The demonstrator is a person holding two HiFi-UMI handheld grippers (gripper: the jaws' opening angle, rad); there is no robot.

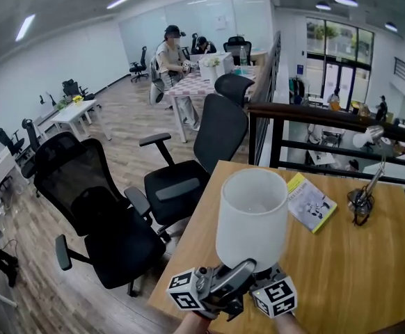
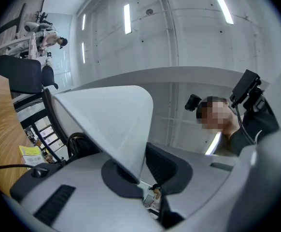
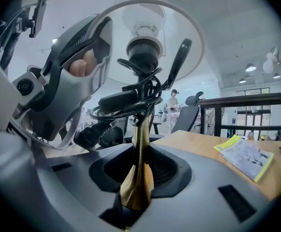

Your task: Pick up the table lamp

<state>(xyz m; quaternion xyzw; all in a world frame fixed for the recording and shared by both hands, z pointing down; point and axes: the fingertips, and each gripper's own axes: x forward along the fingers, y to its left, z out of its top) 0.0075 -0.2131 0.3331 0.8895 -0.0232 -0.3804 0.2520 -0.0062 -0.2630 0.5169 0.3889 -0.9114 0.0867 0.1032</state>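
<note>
Table lamp (image 1: 251, 218) sat low centre in head view, over the near edge of the wooden surface (image 1: 342, 270). White shade (image 1: 252, 186) was upright, both grippers bunched right under it at the bottom edge of frame

Left gripper (image 2: 140, 180): fingers all but together, pinched on the thin wall of the shade. In left gripper view the shade's rim ran down from upper left into the gap at centre bottom

Right gripper (image 3: 138, 187): fingers clamped on the brass stem (image 3: 139, 149), low down where it flared out, centre bottom of right gripper view. Stem stood near vertical in that frame. Above the grip a black cable (image 3: 126, 105) was looped in a bundle round the stem, just under the bulb socket (image 3: 143, 47). The shade's open underside ringed the top of frame. Left gripper's body filled the upper left there, with a person's finger (image 3: 80, 66) showing inside its handle

I couldn't see the lamp's base in any view, so couldn't tell if it was clear of the surface

Yellow-edged booklet (image 1: 311, 202) lay flat on the surface just right of the shade; small black gooseneck lamp (image 1: 361, 202) further right. Black office chairs (image 1: 119, 214) stood left of the surface, dark railing (image 1: 314, 117) behind it. Two people sat at a far table (image 1: 202, 82), upper centre of head view
</note>
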